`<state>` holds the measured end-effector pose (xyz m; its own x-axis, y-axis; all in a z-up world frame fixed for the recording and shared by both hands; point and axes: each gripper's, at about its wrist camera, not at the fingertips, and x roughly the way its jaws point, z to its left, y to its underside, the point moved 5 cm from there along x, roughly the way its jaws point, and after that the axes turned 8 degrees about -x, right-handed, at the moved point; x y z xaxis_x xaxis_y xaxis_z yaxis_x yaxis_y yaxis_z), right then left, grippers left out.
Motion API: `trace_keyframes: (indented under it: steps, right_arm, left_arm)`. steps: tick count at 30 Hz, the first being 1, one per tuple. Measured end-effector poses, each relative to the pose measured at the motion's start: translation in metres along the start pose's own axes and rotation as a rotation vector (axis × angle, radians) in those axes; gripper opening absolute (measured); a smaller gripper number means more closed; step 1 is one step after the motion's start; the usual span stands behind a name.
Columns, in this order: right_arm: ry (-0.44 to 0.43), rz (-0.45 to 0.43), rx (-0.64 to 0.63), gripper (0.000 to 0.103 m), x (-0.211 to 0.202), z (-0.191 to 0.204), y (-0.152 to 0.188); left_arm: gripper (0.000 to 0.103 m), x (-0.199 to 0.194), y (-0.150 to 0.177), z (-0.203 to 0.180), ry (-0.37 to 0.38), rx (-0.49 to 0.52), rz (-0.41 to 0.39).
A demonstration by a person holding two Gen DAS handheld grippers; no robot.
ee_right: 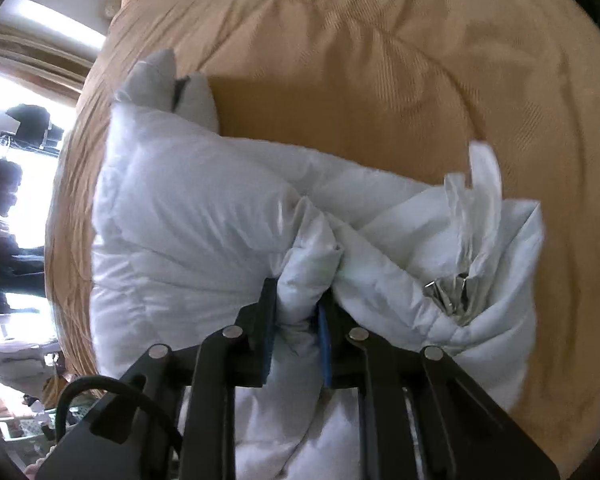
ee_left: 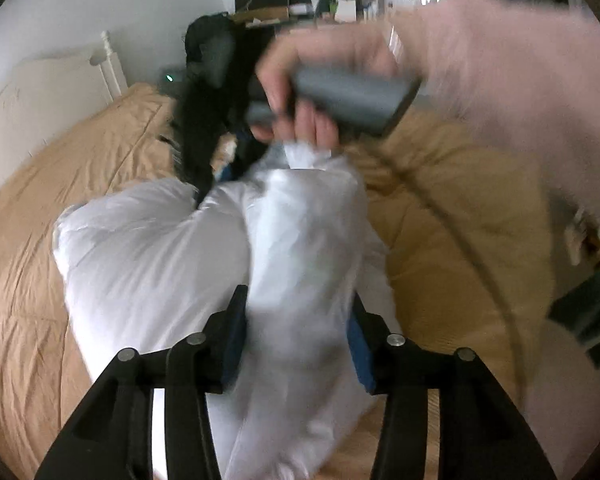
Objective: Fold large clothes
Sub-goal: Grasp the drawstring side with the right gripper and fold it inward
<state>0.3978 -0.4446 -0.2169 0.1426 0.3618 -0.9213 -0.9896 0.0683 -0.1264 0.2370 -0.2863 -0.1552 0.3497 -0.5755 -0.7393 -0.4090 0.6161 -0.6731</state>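
Note:
A white puffer jacket [ee_left: 156,248] lies bunched on a tan bedspread [ee_left: 32,240]. My left gripper [ee_left: 298,308] is shut on a thick fold of the jacket, its blue pads pressing both sides. In the left wrist view a hand in a pink sleeve holds my right gripper [ee_left: 284,152], which pinches the jacket's far end. In the right wrist view my right gripper [ee_right: 298,300] is shut on a bunched fold of the jacket [ee_right: 188,216]. A silver lining [ee_right: 452,292] shows inside an opening at the right. A grey cuff [ee_right: 156,80] sticks out at the far end.
The tan bedspread [ee_right: 380,60] covers the bed all around the jacket. A white headboard [ee_left: 52,80] stands at the back left. Dark clothes or bags [ee_left: 208,80] pile at the bed's far edge. A bright window and cluttered shelves [ee_right: 16,200] are left of the bed.

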Motion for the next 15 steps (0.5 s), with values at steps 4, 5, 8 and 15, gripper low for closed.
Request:
trace_keyframes:
  steps: [4, 5, 8, 15]
  right_arm:
    - [0.01, 0.006, 0.001, 0.019, 0.0, -0.002, 0.005]
    - [0.015, 0.005, 0.004, 0.019, 0.0, -0.002, 0.008]
    - [0.017, -0.006, 0.004, 0.021, 0.001, 0.0, 0.007]
    - [-0.013, -0.058, 0.045, 0.028, 0.001, -0.011, 0.009]
  left_arm:
    - [0.064, -0.052, -0.004, 0.049, -0.035, -0.159, -0.067]
    - [0.064, -0.057, -0.007, 0.066, -0.045, -0.21, -0.081]
    - [0.068, -0.053, -0.019, 0.13, -0.068, -0.405, -0.084]
    - [0.06, 0.052, 0.007, 0.206, 0.027, -0.812, 0.126]
